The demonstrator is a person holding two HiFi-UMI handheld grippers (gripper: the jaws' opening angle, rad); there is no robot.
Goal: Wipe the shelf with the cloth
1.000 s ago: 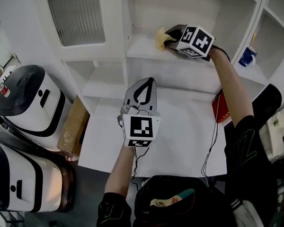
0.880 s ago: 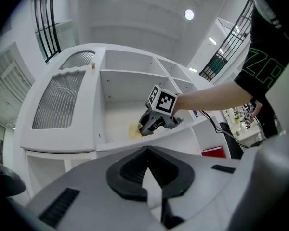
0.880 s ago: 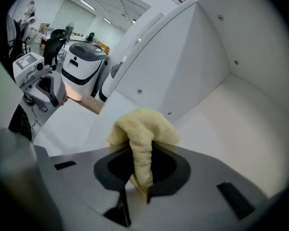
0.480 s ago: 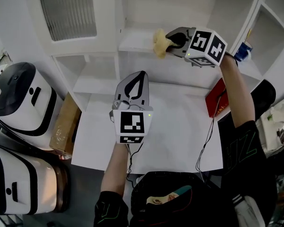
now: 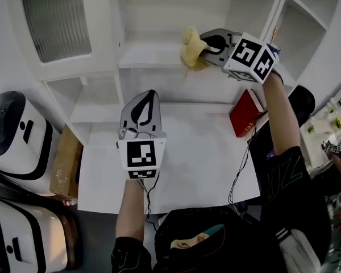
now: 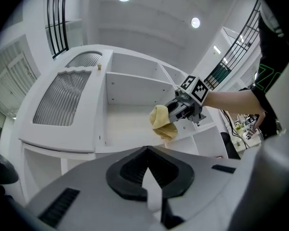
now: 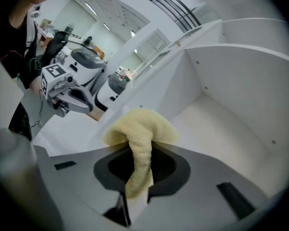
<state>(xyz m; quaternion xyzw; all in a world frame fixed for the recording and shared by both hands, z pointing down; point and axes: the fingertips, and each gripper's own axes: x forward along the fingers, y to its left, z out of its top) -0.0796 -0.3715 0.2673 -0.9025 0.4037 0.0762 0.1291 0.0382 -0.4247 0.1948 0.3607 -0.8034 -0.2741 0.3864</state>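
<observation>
A yellow cloth [image 5: 190, 50] is bunched at the front edge of the white shelf [image 5: 148, 56], and my right gripper [image 5: 206, 43] is shut on it. In the right gripper view the cloth [image 7: 139, 129] bulges out over the jaws above the shelf board [image 7: 221, 134]. My left gripper [image 5: 144, 102] hovers lower over the white table [image 5: 204, 164], shut with nothing in it. The left gripper view looks up at the cloth [image 6: 161, 121] and the right gripper [image 6: 182, 110]. It is too hard to tell whether the cloth touches the board.
A red book [image 5: 244, 114] lies at the table's right edge. Two white-and-black machines [image 5: 14, 135] and a cardboard box [image 5: 62, 161] stand at the left. A ribbed cabinet door [image 5: 57, 19] is left of the shelf. A black bag [image 5: 210, 243] sits below.
The right gripper has carried the cloth rightward along the shelf, away from the left divider and out to the front edge. The left gripper stays shut over the table.
</observation>
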